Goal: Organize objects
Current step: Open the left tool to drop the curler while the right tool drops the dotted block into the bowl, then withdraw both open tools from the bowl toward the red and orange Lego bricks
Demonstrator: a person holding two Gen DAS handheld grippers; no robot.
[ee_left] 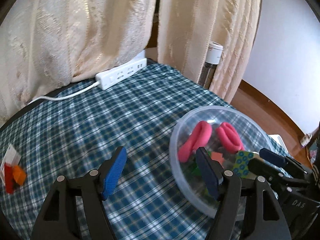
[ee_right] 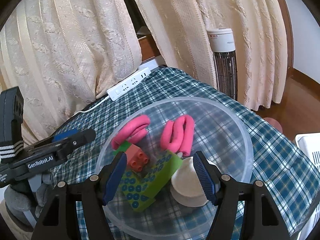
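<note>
Toy blocks in orange and red [ee_left: 15,175] were the pieces left out on the surface, far off at nine o'clock from the left claw [ee_left: 161,154] and well apart from the clear plastic bowl [ee_right: 240,128] that held the rest.

The left claw stood roughly half open with nothing between its blue pads, angled down over bare plaid cloth [ee_left: 90,120], its right finger overlapping the bowl's near wall in its own view. The right claw [ee_right: 160,156] hung over the bowl at about the same spread. A green dotted block [ee_right: 148,186] and a white cup-shaped piece [ee_right: 186,186] lay below and between its fingers, with no pad plainly pressing on either, so I judged it empty.

Further out in the bowl sat a reddish studded brick [ee_right: 138,161] at eleven o'clock and two pink foam loops [ee_right: 178,136] at twelve. A white power strip [ee_left: 122,74] lay at the back edge under the curtain.

The step appeared to be fetching the stray blocks with the left claw. To do it well:
- Swing towards nine o'clock clear of the bowl's wall, which looked light enough to slide if nudged.
- Square the pads across the blocks' flat faces. They lay tumbled against a white card [ee_left: 11,154], so take one piece and leave the card.
- Keep the right claw steady by the bowl, out of the returning path.
</note>
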